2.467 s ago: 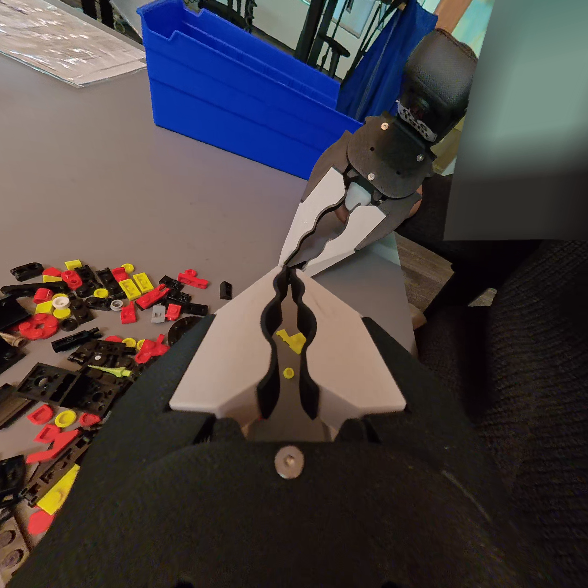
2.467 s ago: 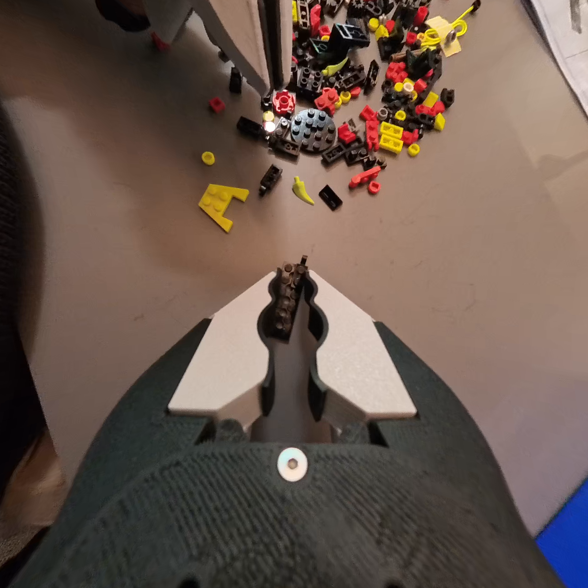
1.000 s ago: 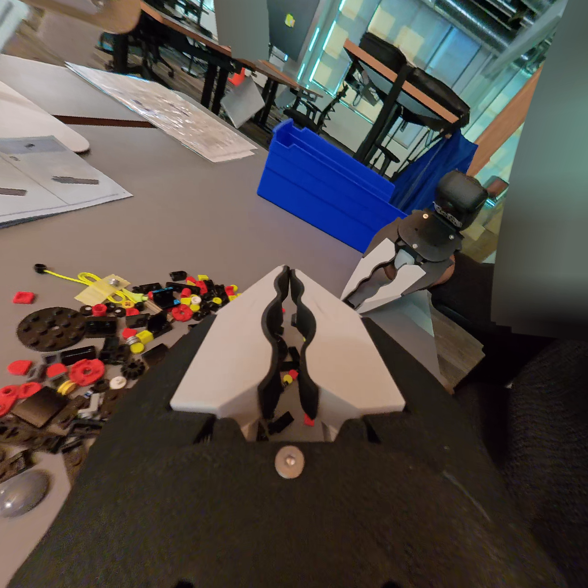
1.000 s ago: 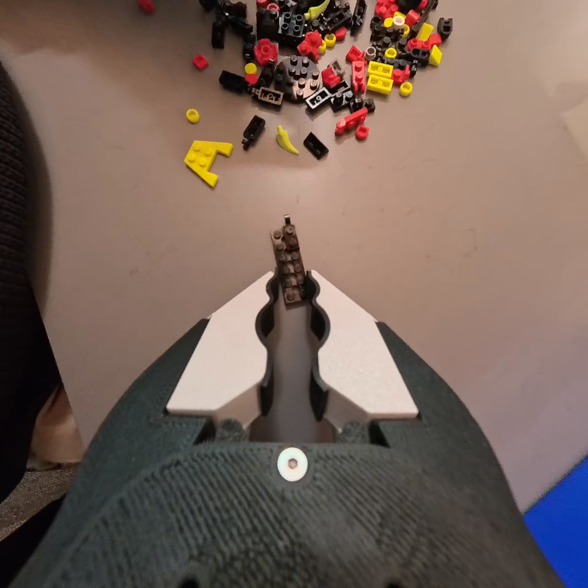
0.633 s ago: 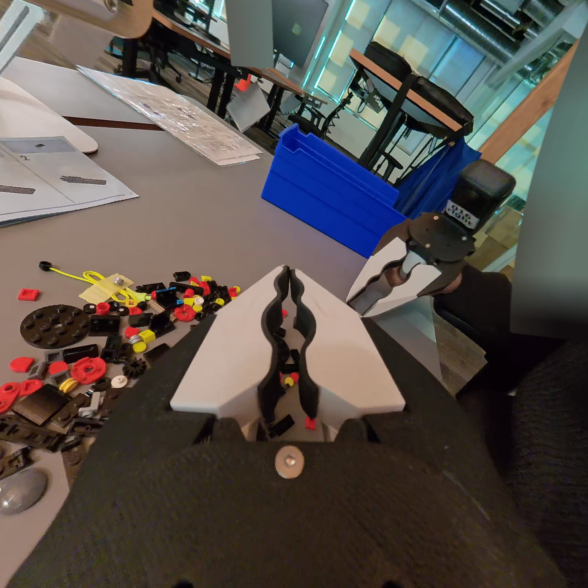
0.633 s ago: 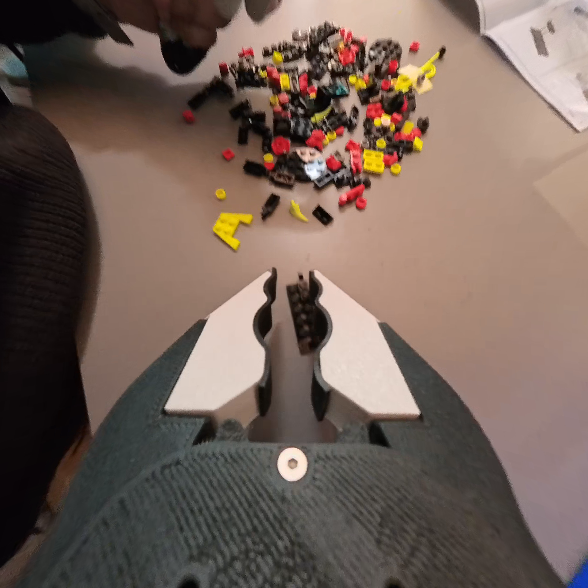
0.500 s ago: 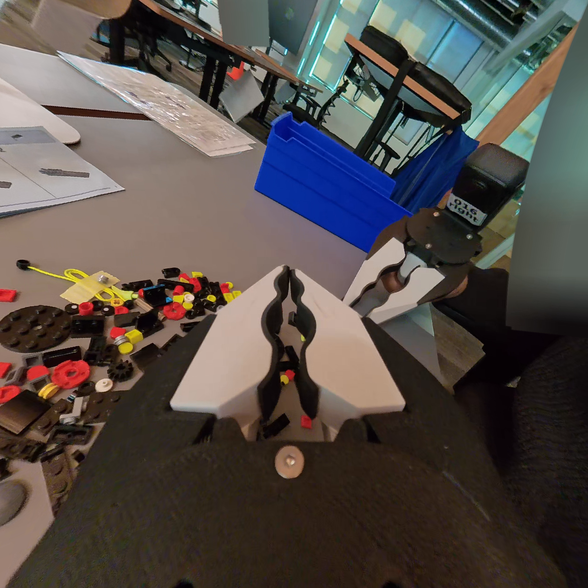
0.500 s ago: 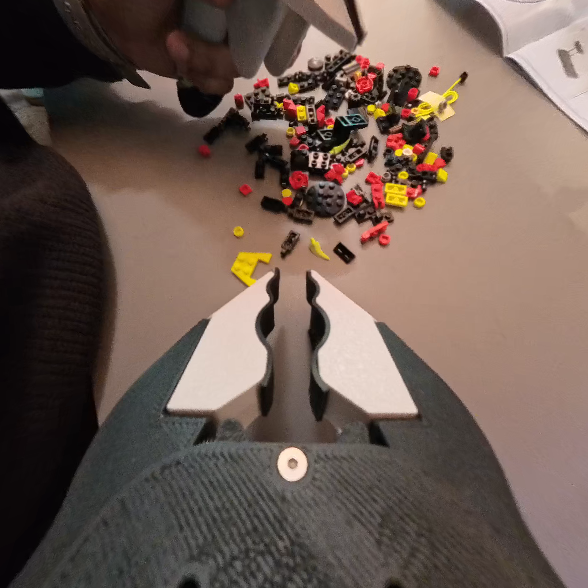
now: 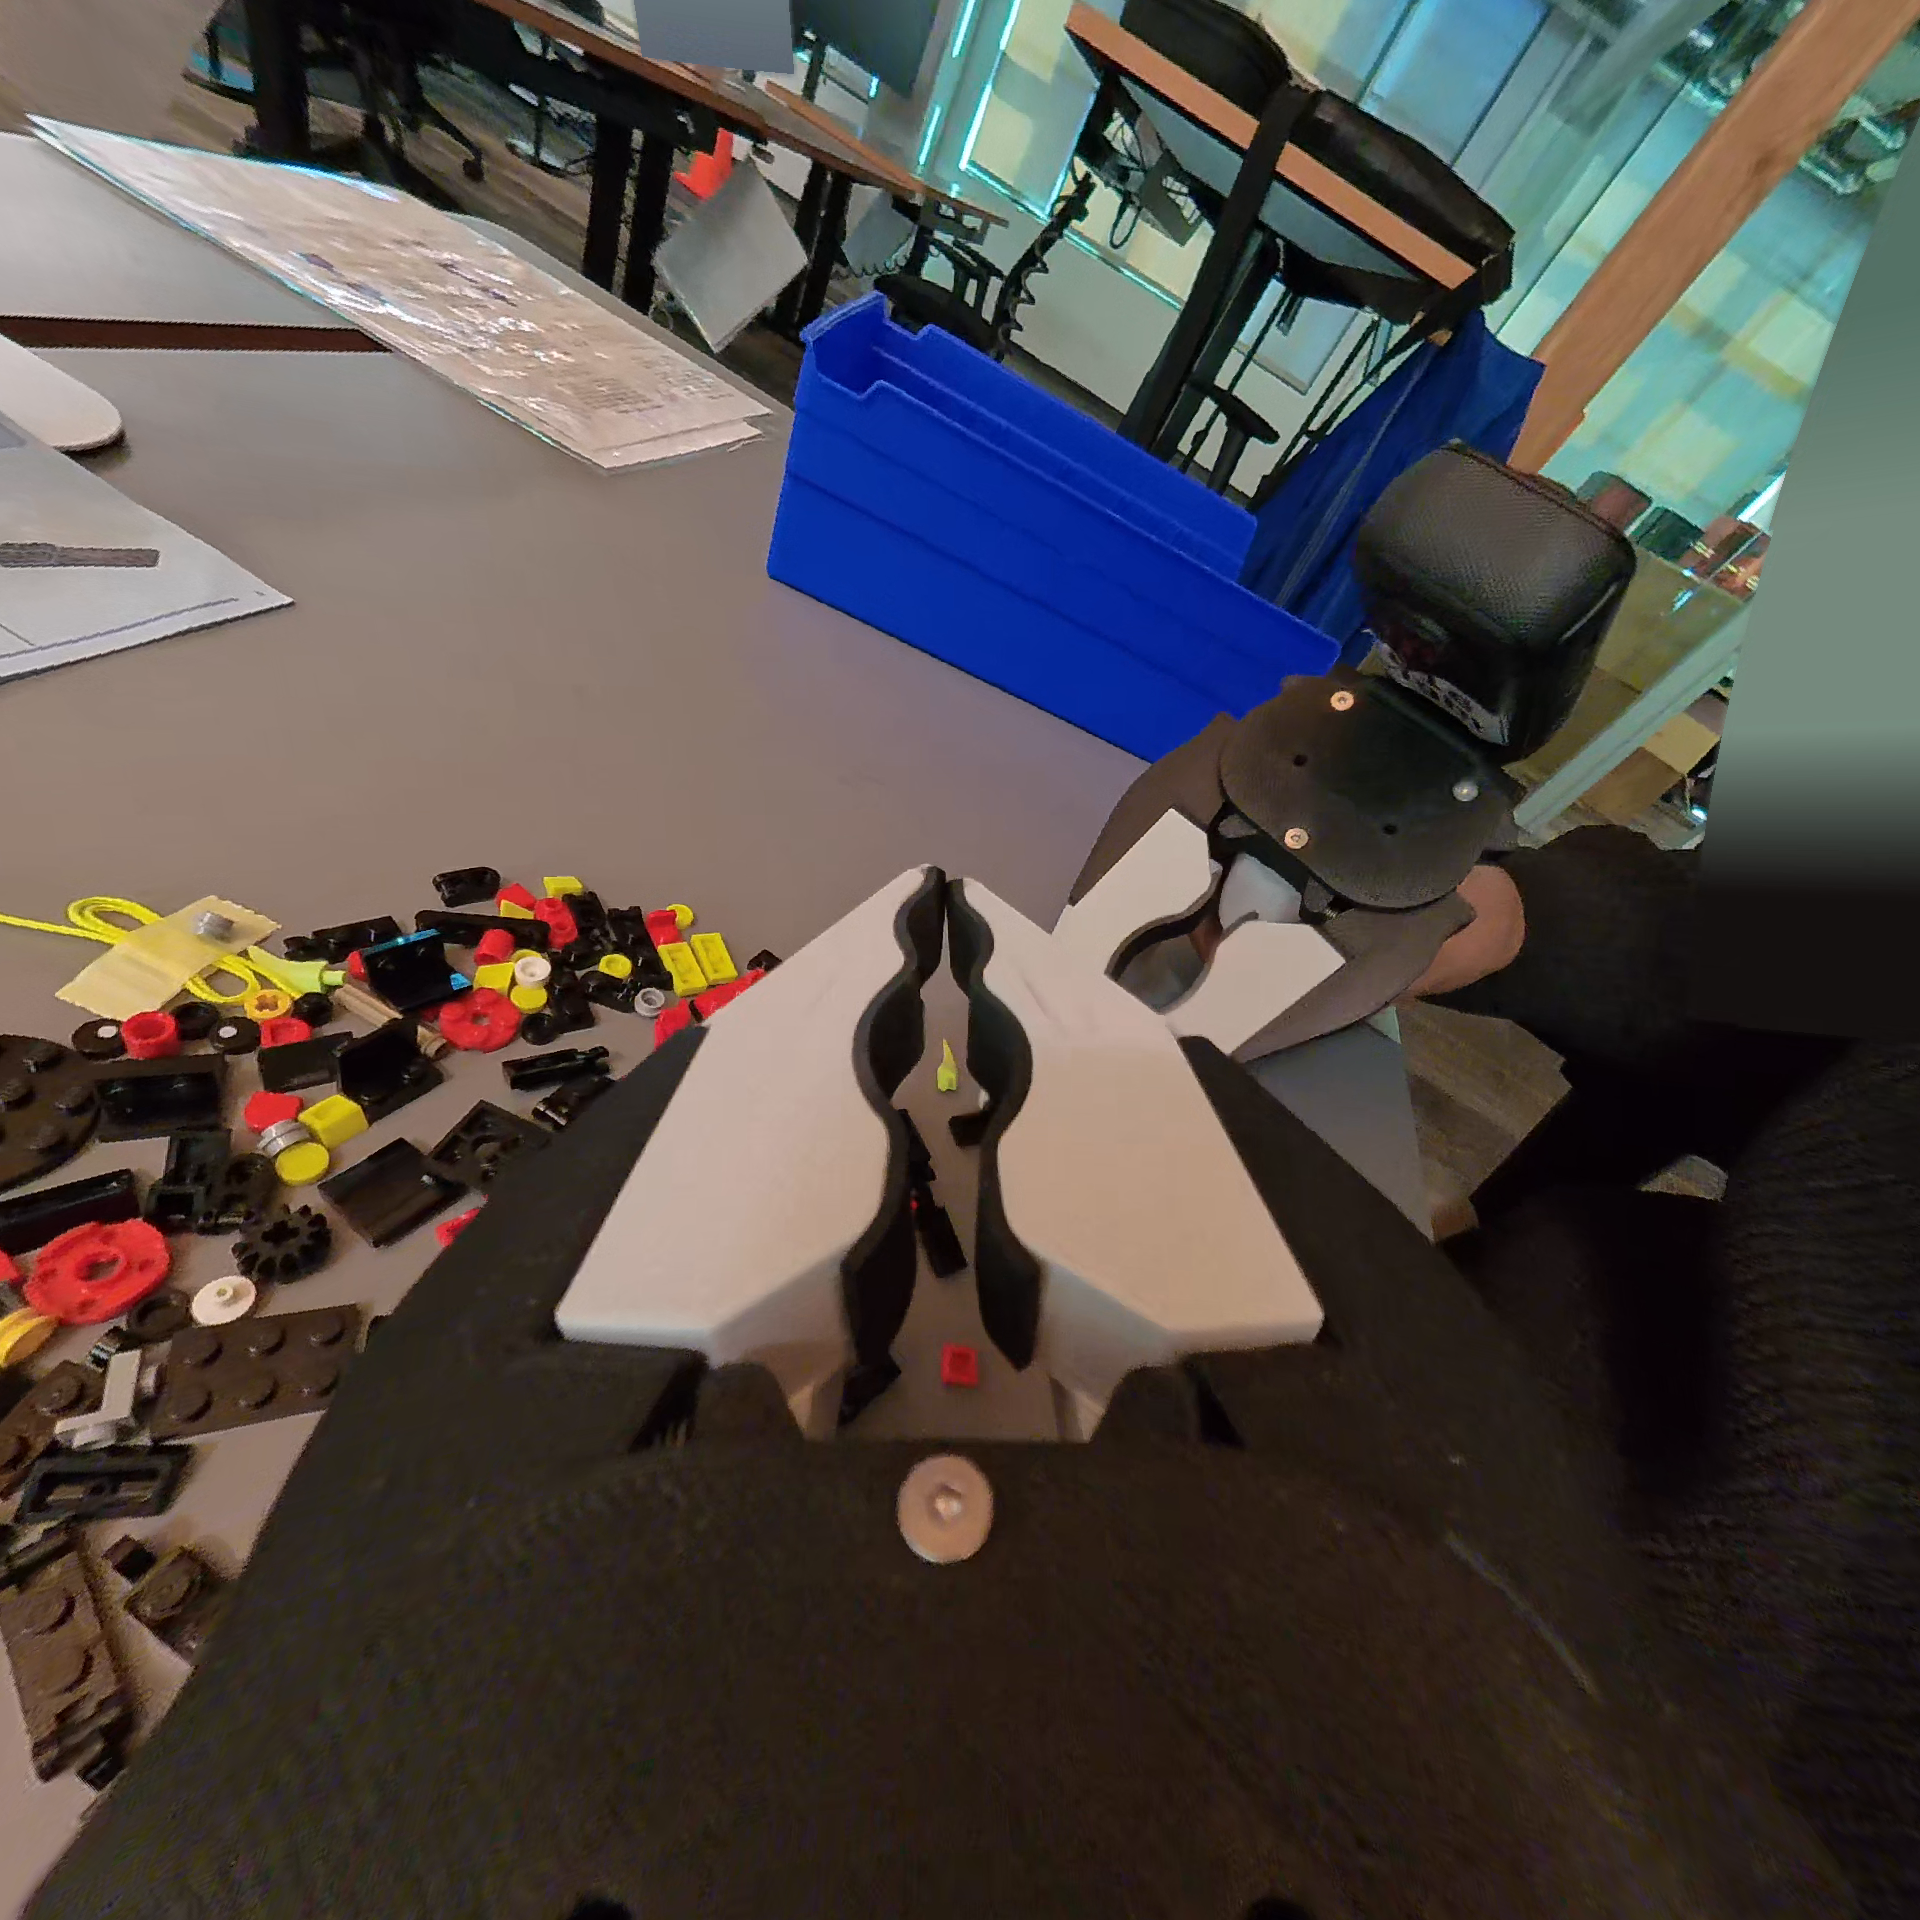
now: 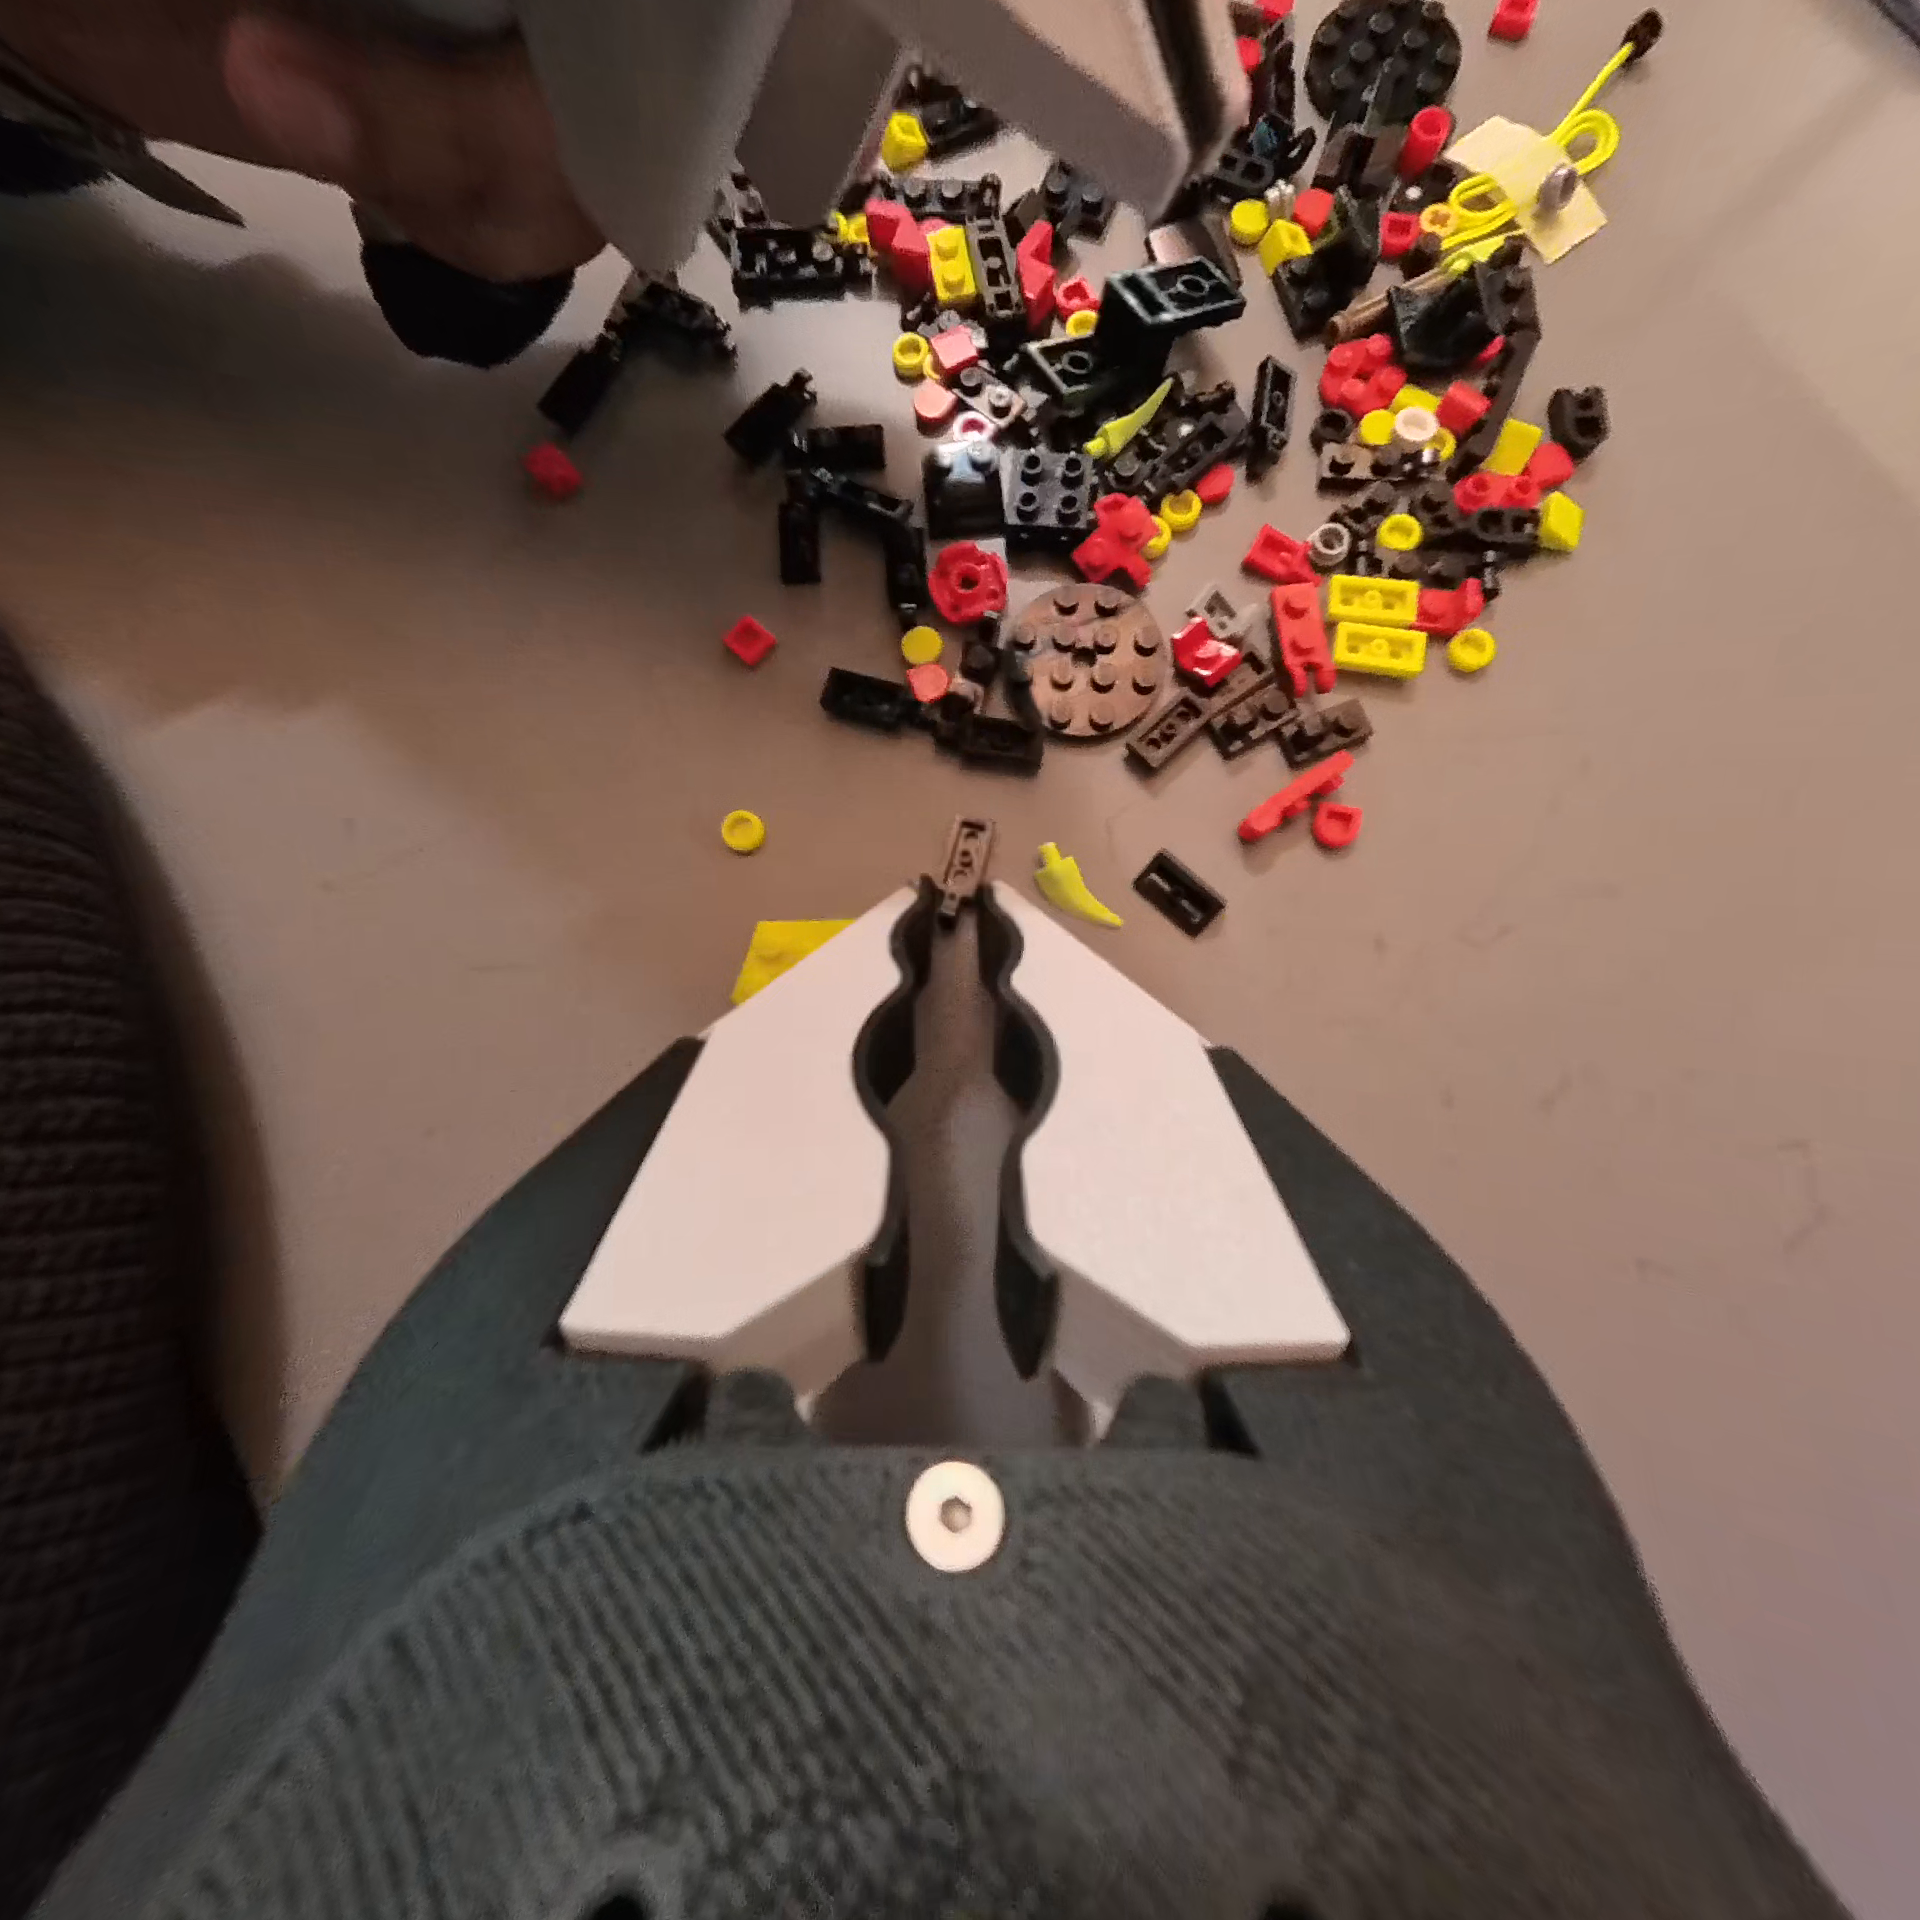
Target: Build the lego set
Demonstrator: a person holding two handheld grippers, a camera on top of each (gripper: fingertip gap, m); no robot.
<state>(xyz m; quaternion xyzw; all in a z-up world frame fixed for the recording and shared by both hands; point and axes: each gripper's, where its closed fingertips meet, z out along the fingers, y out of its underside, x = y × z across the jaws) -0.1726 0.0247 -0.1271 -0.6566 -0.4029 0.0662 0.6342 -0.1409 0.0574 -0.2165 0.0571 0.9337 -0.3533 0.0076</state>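
Observation:
A pile of loose black, red and yellow lego pieces lies on the grey table; it also shows in the right wrist view. My right gripper is shut on a small dark piece at the pile's near edge, low over the table. My left gripper is shut and empty, held above the pile's right edge. The right gripper shows just to its right. A white finger of the left gripper and the hand holding it show at the top of the right wrist view.
A yellow wedge plate, a yellow horn and a small black plate lie by the right fingertips. A round dark plate sits in the pile. A blue bin, an instruction booklet and a plastic sheet lie farther back. About 10 centimetres separates my left fingertips from my right. The round dark plate lies around 5 centimetres away from my right fingertips.
One second ago my right gripper held a long brown studded plate; half a second ago it was open and empty. It has moved toward the pile and closed on the small dark piece. The left stays shut.

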